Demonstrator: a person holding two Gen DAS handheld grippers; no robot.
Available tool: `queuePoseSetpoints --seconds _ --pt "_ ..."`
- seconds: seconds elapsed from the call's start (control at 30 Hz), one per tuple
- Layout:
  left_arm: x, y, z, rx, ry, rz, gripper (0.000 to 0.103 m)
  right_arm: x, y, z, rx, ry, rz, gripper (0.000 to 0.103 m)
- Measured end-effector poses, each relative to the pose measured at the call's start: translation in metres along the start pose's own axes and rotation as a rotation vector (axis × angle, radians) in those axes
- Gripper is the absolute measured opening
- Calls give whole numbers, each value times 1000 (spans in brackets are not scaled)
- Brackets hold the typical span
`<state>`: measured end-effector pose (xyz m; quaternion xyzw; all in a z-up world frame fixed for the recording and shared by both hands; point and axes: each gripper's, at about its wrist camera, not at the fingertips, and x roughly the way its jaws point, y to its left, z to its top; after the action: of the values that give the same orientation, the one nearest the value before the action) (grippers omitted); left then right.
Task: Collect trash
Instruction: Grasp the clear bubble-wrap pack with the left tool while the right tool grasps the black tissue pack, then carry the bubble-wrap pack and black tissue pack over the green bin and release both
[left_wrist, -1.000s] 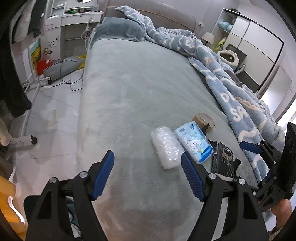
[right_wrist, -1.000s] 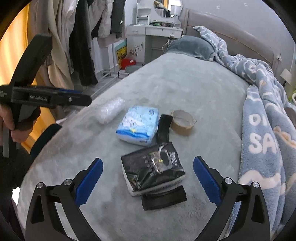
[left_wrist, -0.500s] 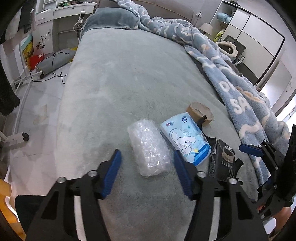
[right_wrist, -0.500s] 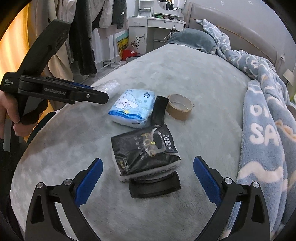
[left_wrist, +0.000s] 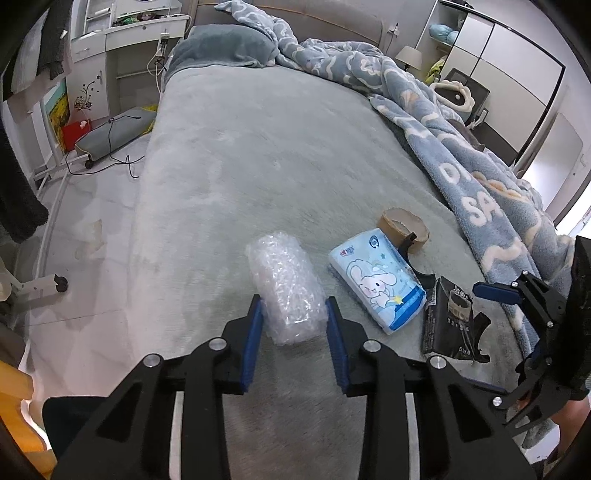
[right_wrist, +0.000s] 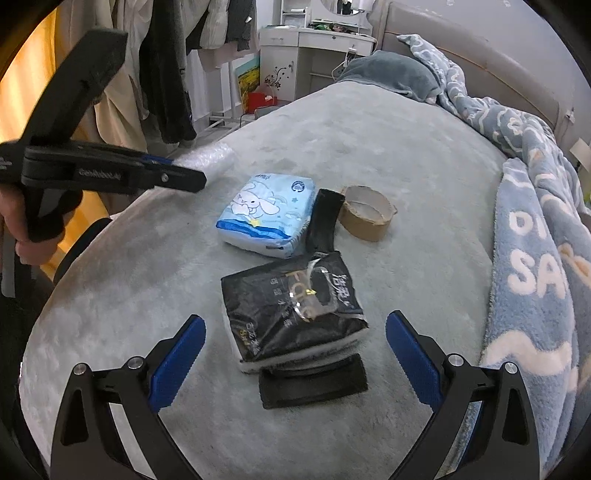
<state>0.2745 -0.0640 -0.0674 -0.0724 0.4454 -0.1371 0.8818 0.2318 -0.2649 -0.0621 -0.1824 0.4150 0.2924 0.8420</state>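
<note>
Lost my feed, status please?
Left gripper fingers straddle clear bubble-wrap roll, grip unconfirmed. Right gripper open near black tissue pack. No obstruction.
</note>
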Motion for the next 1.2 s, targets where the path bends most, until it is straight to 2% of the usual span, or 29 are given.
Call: queuePoseSetpoints --seconds 0.17,0.47,0.5,0.6,0.77,1.03,1.2 --pt "-11 7 1 -2 -18 2 36 9 3 3 -7 38 -48 99" --pt "-26 20 1 4 -33 14 36 26 2 11 42 94 -66 98" --pt "-28 22 1 4 -34 16 36 27 0 10 59 100 -53 97" --pt "-35 28 1 -1 -43 16 36 25 -4 12 95 96 -24 80" --pt "-45 36 1 -16 -56 6 36 21 1 12 110 89 -44 77" --pt "-58 44 -9 6 -64 23 36 -9 4 21 189 -18 -102 76" --pt "-66 57 -20 8 -47 39 36 -29 4 30 288 -129 -76 76"
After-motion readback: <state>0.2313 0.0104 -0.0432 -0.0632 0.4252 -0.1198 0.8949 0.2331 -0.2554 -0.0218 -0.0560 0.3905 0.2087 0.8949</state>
